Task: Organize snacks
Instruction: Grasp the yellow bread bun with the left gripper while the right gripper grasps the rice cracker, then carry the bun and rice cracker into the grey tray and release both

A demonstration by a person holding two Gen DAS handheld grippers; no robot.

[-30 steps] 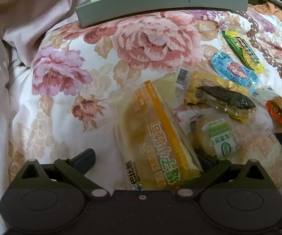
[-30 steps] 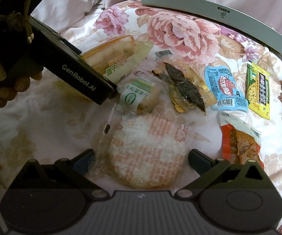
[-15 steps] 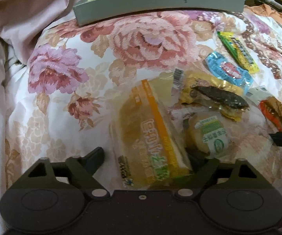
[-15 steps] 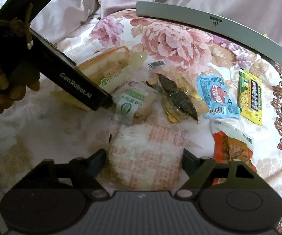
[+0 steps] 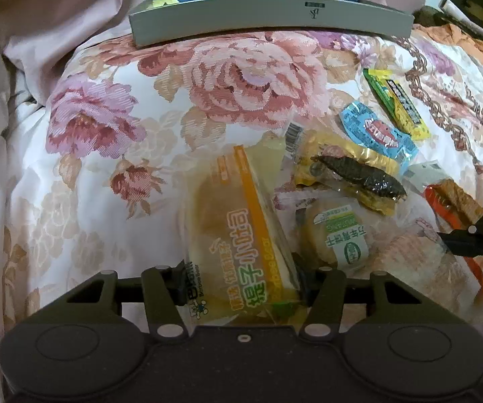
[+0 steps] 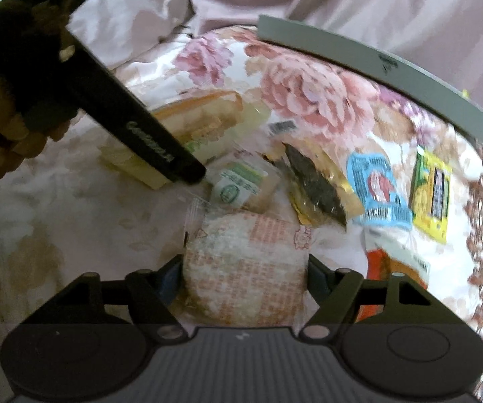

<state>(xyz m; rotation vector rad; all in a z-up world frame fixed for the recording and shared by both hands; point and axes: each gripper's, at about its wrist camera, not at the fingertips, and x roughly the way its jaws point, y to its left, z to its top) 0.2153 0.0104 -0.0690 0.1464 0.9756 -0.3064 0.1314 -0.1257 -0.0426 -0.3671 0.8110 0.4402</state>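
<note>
Snack packets lie on a floral bedspread. My left gripper is shut on a yellow bread packet with an orange stripe, seen also in the right wrist view. My right gripper is shut on a round rice cracker packet, which shows at the right of the left wrist view. Between them lies a small round cake with a green label. A grey tray holding several snacks stands at the far edge, also in the right wrist view.
A dark dried fish packet, a blue packet, a yellow-green packet and an orange-red packet lie to the right. Pink bedding rises at the left and back. The left gripper's body crosses the right wrist view.
Both grippers have closed: the left on the bread packet, the right on the rice cracker packet. Both moved slightly forward over their packets.
</note>
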